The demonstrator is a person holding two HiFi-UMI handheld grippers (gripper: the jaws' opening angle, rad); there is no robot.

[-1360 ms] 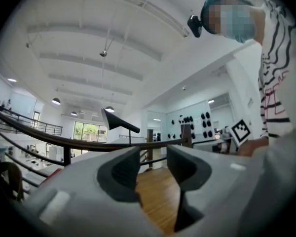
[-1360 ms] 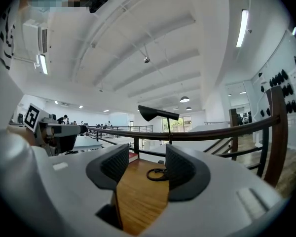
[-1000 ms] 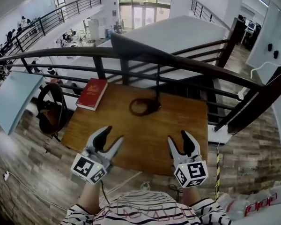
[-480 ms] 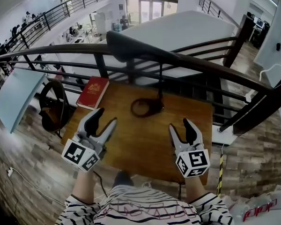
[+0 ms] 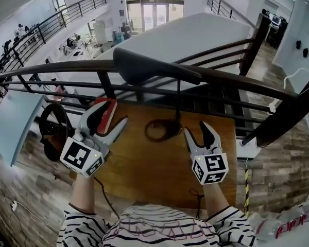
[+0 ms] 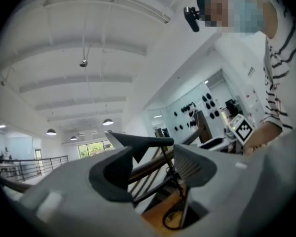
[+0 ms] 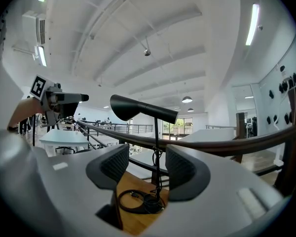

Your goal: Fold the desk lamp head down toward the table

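Hovering both tongs over the wooden surface (image 5: 144,174), nothing gripped.

Far left of the left tongs is a black ring-shaped thing (image 5: 52,130), off the surface edge. Can't tell what it is.

Left tongs (image 5: 116,112): jaws wide apart, have just been opening, nothing between the pads. The tool sits rolled to one side. A red book (image 5: 109,118) lies on the far left corner of the surface, just beyond the tips and partly covered by them in the head view.

The desk lamp (image 5: 177,112) stands between the two tongs and ahead of both. A coiled cable (image 5: 162,130) sits at its foot near the far edge. The thin stem (image 5: 177,94) is upright. The dark lamp head (image 5: 144,66) is up high, above both tongs and above the handrail (image 5: 237,78), reaching left off the stem top. Head is not folded down. Neither tongs touches the lamp.

Right tongs (image 5: 195,128): jaws apart, empty, just right of the cable coil. In the right gripper view the stem lines up with the gap between the jaws, well beyond the pads, with the head above and to the left.
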